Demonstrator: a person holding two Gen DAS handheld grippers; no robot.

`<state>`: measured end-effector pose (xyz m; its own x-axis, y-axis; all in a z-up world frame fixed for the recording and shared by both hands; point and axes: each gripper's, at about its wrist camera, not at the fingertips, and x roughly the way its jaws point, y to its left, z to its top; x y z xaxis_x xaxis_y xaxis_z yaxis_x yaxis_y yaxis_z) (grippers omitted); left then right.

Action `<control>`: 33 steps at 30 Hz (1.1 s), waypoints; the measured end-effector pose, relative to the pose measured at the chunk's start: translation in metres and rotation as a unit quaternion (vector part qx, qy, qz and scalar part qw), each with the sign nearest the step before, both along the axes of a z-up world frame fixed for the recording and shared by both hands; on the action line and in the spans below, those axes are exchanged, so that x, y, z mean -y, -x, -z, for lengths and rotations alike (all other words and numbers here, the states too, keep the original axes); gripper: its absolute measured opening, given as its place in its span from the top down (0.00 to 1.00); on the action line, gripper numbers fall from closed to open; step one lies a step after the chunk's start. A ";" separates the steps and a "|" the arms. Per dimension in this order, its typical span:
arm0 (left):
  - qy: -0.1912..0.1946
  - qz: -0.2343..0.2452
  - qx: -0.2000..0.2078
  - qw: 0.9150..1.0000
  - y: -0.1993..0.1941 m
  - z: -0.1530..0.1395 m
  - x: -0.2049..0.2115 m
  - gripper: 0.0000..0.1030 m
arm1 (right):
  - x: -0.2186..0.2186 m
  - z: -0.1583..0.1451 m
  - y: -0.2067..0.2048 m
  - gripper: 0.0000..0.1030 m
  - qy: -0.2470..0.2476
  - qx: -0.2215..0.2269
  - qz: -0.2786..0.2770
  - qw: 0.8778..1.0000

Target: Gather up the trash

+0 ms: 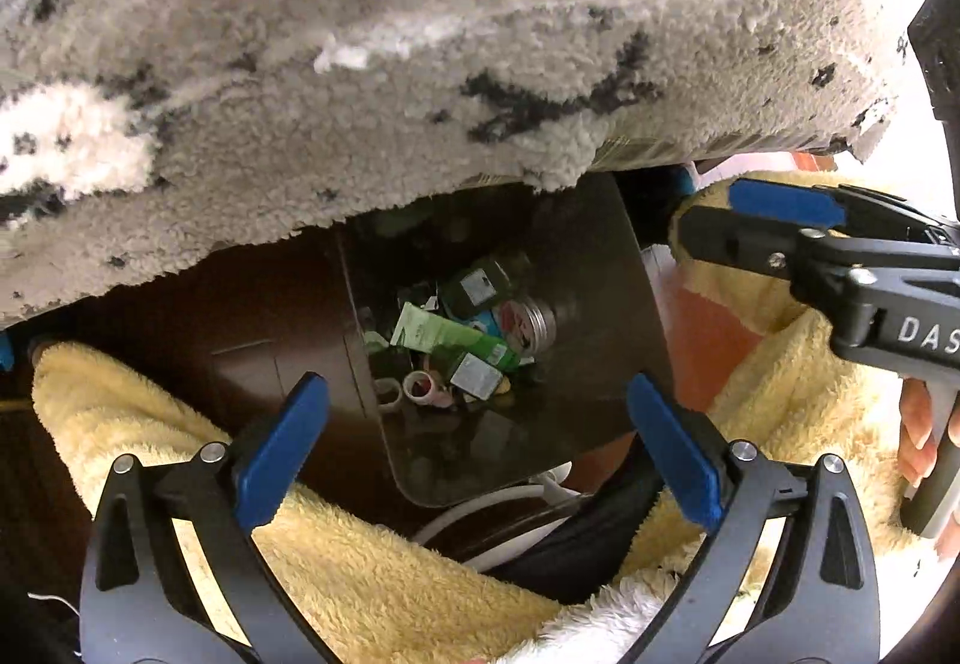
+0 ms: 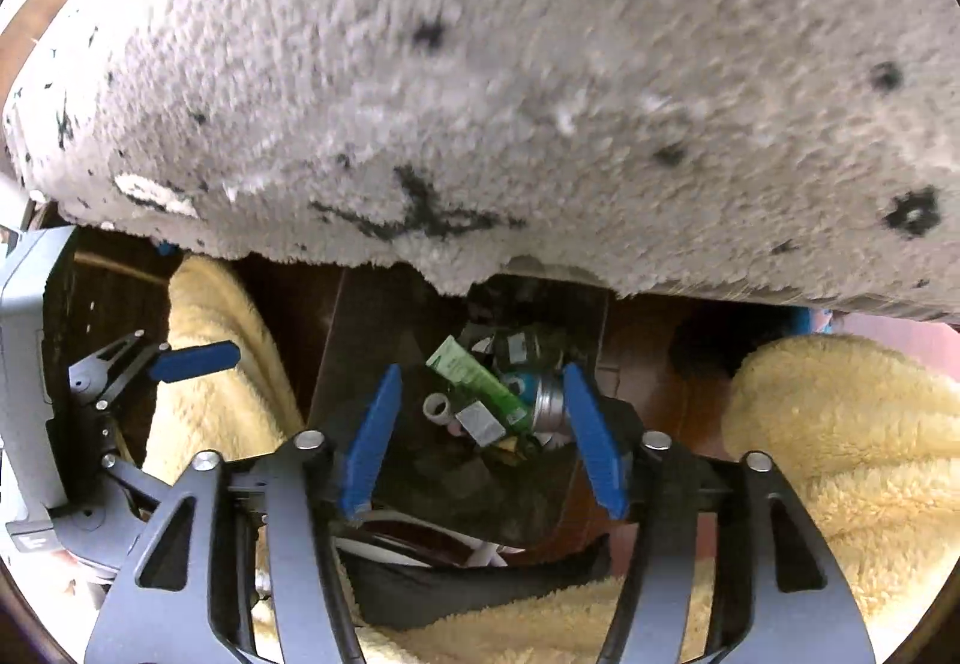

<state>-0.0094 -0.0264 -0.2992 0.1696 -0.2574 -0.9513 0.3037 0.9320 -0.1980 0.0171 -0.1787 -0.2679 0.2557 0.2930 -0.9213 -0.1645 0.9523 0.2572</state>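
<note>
A dark bin [image 1: 606,304] [image 2: 360,340] stands below both grippers. It holds trash: a green tube [image 1: 453,337] [image 2: 477,376], a metal can [image 1: 534,319] [image 2: 549,403], small dark bottles [image 1: 477,286] and tape rolls [image 1: 420,388]. My left gripper [image 1: 480,460] is open and empty above the bin's near edge. My right gripper [image 2: 480,436] is open and empty over the bin. It also shows from the side in the left wrist view [image 1: 774,226]. The left gripper shows at the left edge of the right wrist view [image 2: 186,358].
A shaggy grey rug with black marks [image 1: 390,64] [image 2: 510,94] fills the upper half and overhangs the bin. Yellow fleece [image 1: 360,574] [image 2: 840,454] lies on both sides and below. A white cable [image 1: 480,508] runs by the bin's near edge.
</note>
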 end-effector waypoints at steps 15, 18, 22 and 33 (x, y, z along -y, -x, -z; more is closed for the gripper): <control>0.003 -0.028 0.134 0.991 -0.002 -0.099 -0.021 0.08 | 0.038 -0.085 -0.002 0.03 0.009 0.114 0.041 0.993; 0.004 -0.033 0.196 0.980 -0.005 -0.138 -0.025 0.08 | 0.044 -0.116 -0.003 0.03 0.022 0.167 0.046 0.985; 0.004 -0.042 0.290 0.956 -0.008 -0.193 -0.028 0.08 | 0.045 -0.163 0.002 0.03 0.038 0.246 0.056 0.967; 0.028 -0.069 0.400 0.914 -0.027 -0.293 -0.032 0.08 | 0.048 -0.258 0.001 0.03 0.059 0.386 0.092 0.916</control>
<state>0.0177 0.0054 -0.0065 0.8391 -0.2256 -0.4949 0.2522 0.9676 -0.0135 0.0161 -0.2267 -0.0100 0.8793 0.0892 -0.4678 -0.0878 0.9958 0.0248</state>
